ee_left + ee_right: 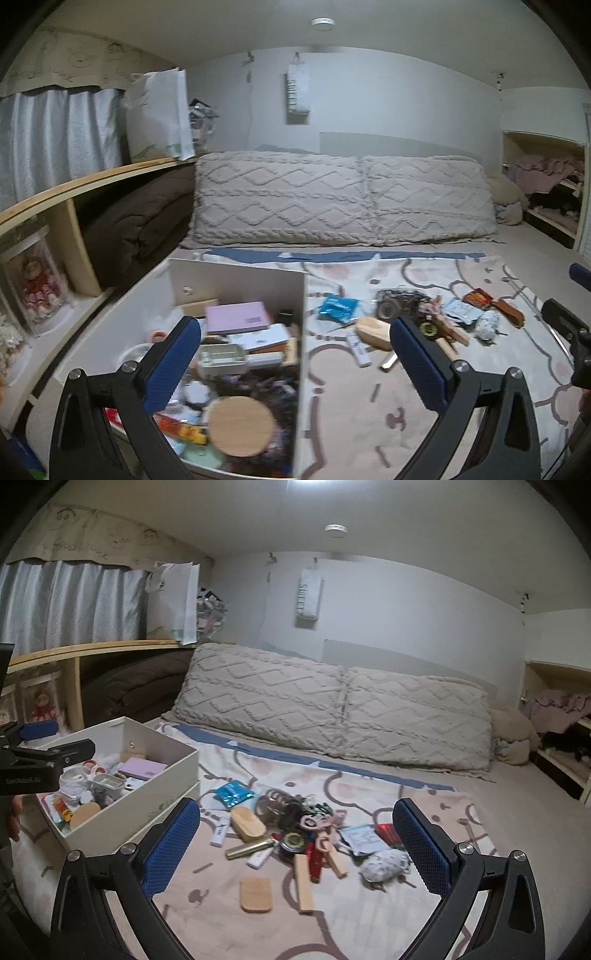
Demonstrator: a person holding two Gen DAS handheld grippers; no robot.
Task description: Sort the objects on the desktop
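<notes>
left gripper (295,354) | black arms, blue textured pads, silver screws | right gripper (295,834) | same

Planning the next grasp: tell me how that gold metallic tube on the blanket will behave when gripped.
The gold tube looks round and glossy, so it probably rolls if nudged and may slip between pads. It lies on a soft blanket, which likely damps rolling.

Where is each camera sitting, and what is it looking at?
Left wrist view: sits on the left gripper, over the white box, facing the pillows; the right gripper shows at the edge.
Right wrist view: sits on the right gripper, over the pile of small things; the left gripper and a bit of hand show.
Both share box, pile, pillows.
</notes>
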